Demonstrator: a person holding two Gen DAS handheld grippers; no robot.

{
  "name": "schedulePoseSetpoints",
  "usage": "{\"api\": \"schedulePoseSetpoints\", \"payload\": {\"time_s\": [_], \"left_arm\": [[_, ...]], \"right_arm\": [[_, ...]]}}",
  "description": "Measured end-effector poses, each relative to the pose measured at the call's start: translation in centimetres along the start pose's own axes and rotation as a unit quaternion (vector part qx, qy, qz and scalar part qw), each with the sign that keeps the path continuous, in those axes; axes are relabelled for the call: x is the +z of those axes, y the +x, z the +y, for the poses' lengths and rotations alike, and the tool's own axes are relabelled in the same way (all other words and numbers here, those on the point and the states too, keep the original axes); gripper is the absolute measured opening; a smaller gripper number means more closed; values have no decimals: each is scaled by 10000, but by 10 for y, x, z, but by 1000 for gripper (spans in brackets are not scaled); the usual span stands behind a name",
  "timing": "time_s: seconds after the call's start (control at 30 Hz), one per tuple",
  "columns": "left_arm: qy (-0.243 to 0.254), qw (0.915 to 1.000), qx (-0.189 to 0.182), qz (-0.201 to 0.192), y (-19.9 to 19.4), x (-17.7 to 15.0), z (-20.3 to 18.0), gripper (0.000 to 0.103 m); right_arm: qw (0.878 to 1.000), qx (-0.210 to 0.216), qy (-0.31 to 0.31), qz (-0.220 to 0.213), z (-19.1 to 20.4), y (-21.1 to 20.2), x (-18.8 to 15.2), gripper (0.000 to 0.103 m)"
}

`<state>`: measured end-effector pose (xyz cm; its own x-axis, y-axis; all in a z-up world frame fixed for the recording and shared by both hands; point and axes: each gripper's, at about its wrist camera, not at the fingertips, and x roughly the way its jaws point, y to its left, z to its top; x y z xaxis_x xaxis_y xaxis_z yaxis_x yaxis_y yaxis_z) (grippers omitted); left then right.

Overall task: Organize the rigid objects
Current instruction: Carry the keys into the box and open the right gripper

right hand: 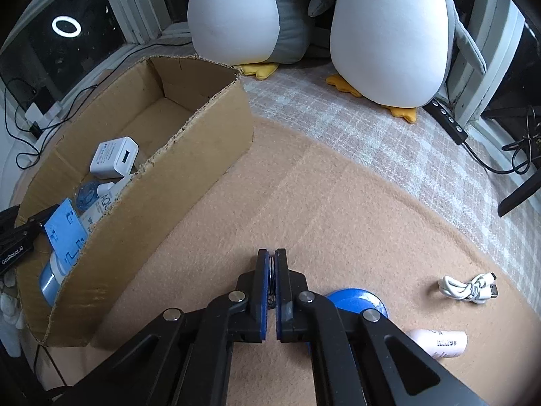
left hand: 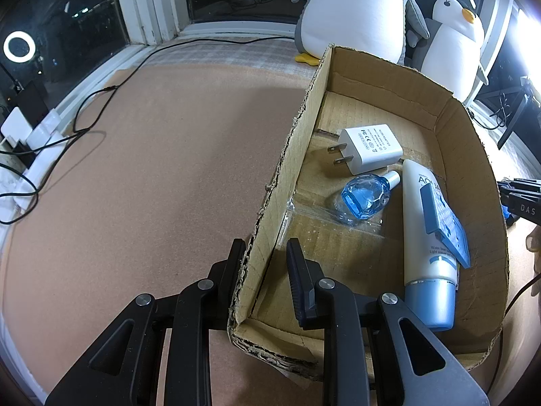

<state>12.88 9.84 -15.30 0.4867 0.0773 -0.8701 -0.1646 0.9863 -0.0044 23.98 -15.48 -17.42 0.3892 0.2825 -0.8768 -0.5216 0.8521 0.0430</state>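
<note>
My right gripper [right hand: 273,272] pinches a thin, ridged metal disc [right hand: 272,279], perhaps a coin, edge-on: light, stiff, slippery. My left gripper [left hand: 265,257] clamps the cardboard box [left hand: 480,155] wall at 9 o'clock of me.

The white tube [left hand: 426,233] in the cardboard box [left hand: 473,155] says "AQUA" in big letters, partly hidden by a blue card [left hand: 444,220]. Lower on the tube are small words starting "Water base" and "Light texture". The white charger [left hand: 370,148] beside the tube shows "FC" and "CE" marks. The right tongs [left hand: 522,203] say "DAS". The left tongs [right hand: 15,253] say "GenRobot.AI".
</note>
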Motion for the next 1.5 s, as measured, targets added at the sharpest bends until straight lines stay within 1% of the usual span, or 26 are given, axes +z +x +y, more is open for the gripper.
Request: {"api": "schedulePoseSetpoints", "payload": {"time_s": [0.3,0.53,0.83,1.0,1.23,1.5], "left_arm": [[-2,10000,-4,2,0,0,0,23],[-1,10000,-4,1,0,0,0,23],[5,10000,-2,-6,0,0,0,23],[6,10000,-7,-11,0,0,1,23],[7,10000,-10,-16,-1,0,1,23],[10,10000,-11,-18,-1,1,0,23]], "right_arm": [[9999,1,38,-143,-3,-16,-7,2],[9989,146,98,-437,3,-45,-3,2],[9952,336,18,-918,31,-87,14,2],[9919,585,-106,-1125,56,-105,27,2],[9892,818,-325,-1172,94,-102,44,2],[9901,854,-415,-1033,123,-83,53,2]]}}
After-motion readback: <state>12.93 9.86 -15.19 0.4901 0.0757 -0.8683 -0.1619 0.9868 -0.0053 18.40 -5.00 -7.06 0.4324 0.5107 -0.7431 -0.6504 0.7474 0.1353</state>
